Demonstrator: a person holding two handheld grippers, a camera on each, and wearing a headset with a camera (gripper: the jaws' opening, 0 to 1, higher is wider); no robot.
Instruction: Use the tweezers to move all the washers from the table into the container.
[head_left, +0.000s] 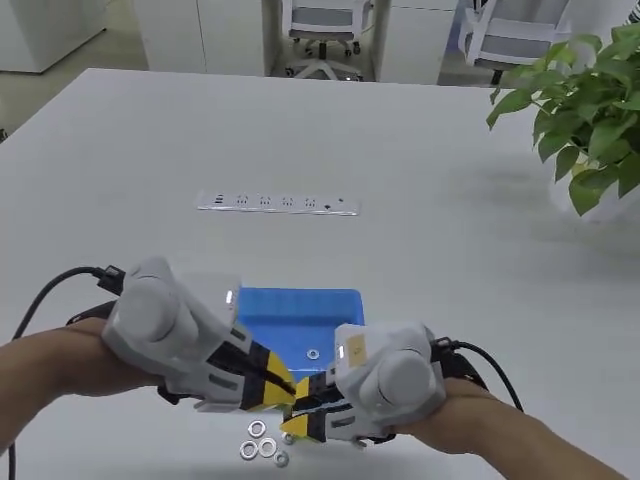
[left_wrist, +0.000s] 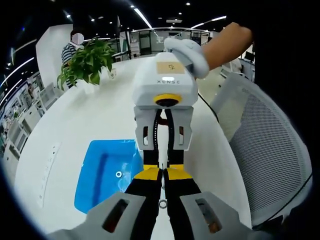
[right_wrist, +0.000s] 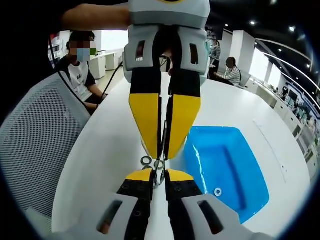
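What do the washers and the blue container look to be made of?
Washers: probably metal, since they are silvery rings that catch bright glints. Blue container: likely plastic, a smooth, glossy, uniform blue with soft highlights on its walls, though the look alone cannot confirm it.

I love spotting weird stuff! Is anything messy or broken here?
Nothing looks broken or spilled. Loose washers lie bunched on the table near the blue tray, and one washer sits inside it.

The right tongs (left_wrist: 161, 161) carry the brand word "XENSE" on their white housing.
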